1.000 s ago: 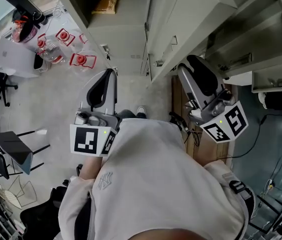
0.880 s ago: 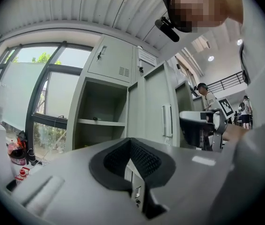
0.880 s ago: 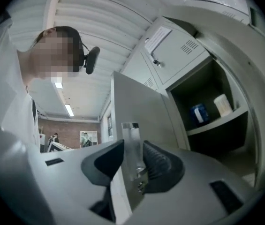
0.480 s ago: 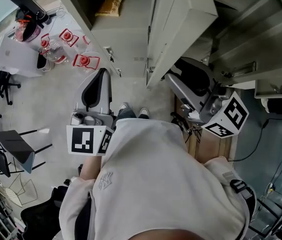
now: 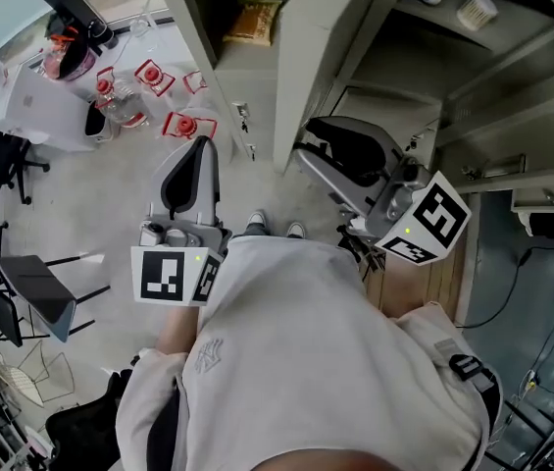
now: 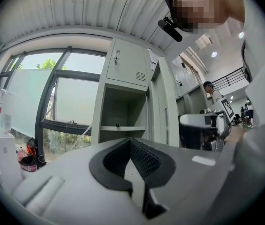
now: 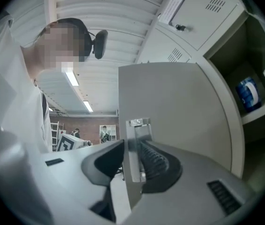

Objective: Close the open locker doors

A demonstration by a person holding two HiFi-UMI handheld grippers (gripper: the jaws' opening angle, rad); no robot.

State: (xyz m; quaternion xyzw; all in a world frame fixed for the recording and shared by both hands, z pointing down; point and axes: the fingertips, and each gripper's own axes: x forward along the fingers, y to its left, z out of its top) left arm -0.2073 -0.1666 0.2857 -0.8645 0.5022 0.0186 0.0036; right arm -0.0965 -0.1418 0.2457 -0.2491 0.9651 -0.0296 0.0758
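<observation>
Locker door point(image 5: 318, 62), pale grey, stands swung out from the bank of lockers, and the right gripper point(image 5: 327, 151) is clenched on its free edge: in the right gripper view the door's edge with a bright metal latch plate point(image 7: 137, 139) sits pinched between the ribbed black pads point(image 7: 153, 162). Behind that door the compartment is open, with a blue-and-white container point(image 7: 248, 93) on its shelf. A paper label point(image 7: 171, 8) is stuck near the corner of an upper, closed locker, its writing too small to read. The left gripper point(image 5: 191, 173) hangs apart from the lockers with its jaws drawn together on nothing, pointing toward another open compartment point(image 6: 123, 114). A yellow-brown bag point(image 5: 254, 20) lies on that compartment's shelf; its print cannot be read. Each gripper carries a black-and-white marker cube point(image 5: 422, 226). The person's pale sweatshirt point(image 5: 296, 361) bears a small stitched interlocking monogram point(image 5: 205, 354).
</observation>
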